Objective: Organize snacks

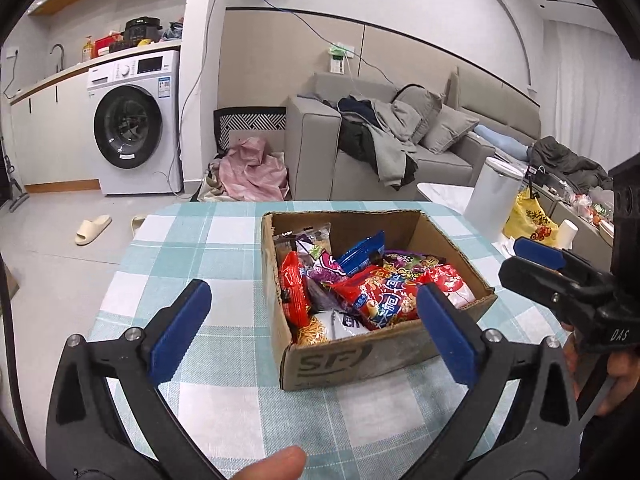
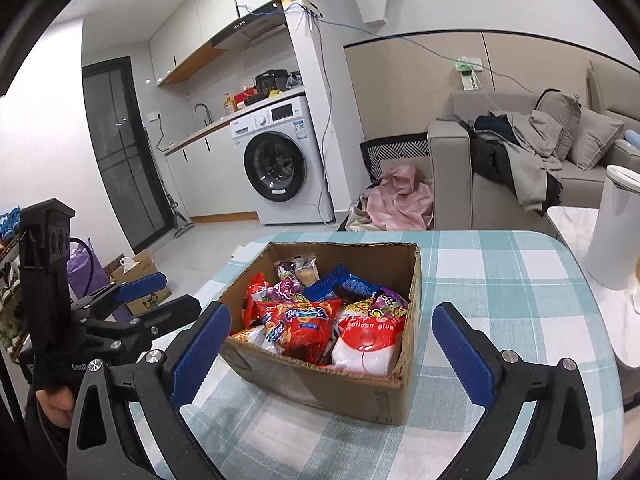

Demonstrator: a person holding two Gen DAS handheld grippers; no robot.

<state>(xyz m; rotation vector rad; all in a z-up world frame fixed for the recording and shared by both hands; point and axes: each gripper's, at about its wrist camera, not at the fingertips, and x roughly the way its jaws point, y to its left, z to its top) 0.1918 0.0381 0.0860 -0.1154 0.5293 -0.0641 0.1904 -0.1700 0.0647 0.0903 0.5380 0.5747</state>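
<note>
— Where did the cardboard box (image 1: pixel 360 352) of snack packets (image 2: pixel 320 320) sit?

— On the checked tablecloth (image 1: pixel 192 248), ahead of both tongs and touching neither.

— State of the tongs?

— Left gripper (image 1: pixel 316 320) was spread wide and empty. Right gripper (image 2: pixel 332 352) likewise, its fingers (image 2: pixel 200 350) flanking the box's near side.

left wrist: near-left, facing box (image 1: pixel 368 280) | right wrist: near-right | shared: box, table (image 2: pixel 500 280)

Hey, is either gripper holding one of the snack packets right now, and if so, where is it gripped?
Nothing is held. The left gripper and right gripper are both open and empty, near the brown cardboard box of snack packets.
</note>
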